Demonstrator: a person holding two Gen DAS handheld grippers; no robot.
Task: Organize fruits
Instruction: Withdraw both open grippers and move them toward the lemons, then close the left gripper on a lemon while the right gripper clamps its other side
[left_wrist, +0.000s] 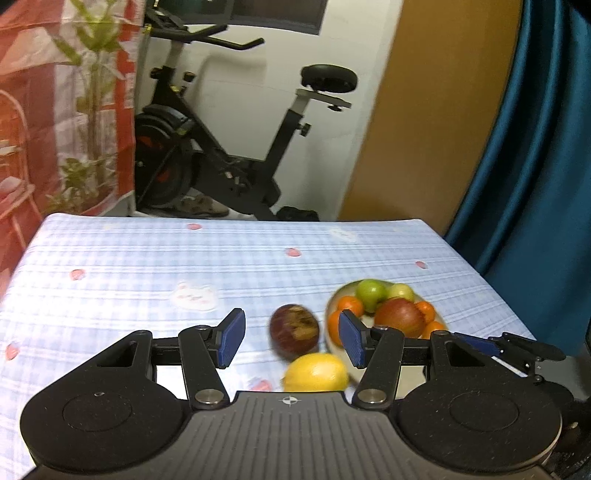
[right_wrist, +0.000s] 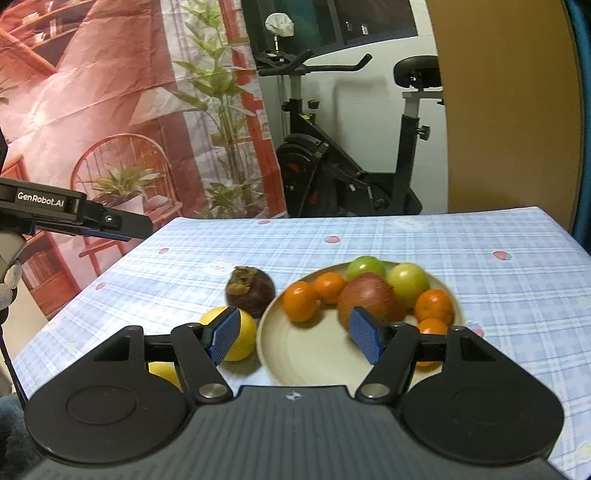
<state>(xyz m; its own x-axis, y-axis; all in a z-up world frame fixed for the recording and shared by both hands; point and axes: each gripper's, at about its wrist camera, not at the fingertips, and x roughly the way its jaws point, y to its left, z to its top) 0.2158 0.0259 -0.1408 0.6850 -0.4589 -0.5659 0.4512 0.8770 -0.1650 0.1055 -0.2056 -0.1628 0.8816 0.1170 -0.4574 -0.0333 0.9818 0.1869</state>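
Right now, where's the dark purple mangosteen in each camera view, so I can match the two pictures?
Left wrist view: the mangosteen is low centre, between the left gripper's open fingers, just left of the plate.
Right wrist view: the mangosteen is centre-left, touching the plate's left rim.
Shared landmark: the lemon just in front of it.

Brightness: both views were evenly lit by indoor light.
Shadows: soft ones lay under the fruit on the plate (right_wrist: 306, 362) toward 6 o'clock.
Blur: the plated fruit and the mangosteen (left_wrist: 294, 331) were smeared in the left view; the backdrop at 9 o'clock was soft.
Distortion: fisheye bent the table (right_wrist: 517, 295) edges and the curtain (left_wrist: 524, 147) at 3 o'clock.
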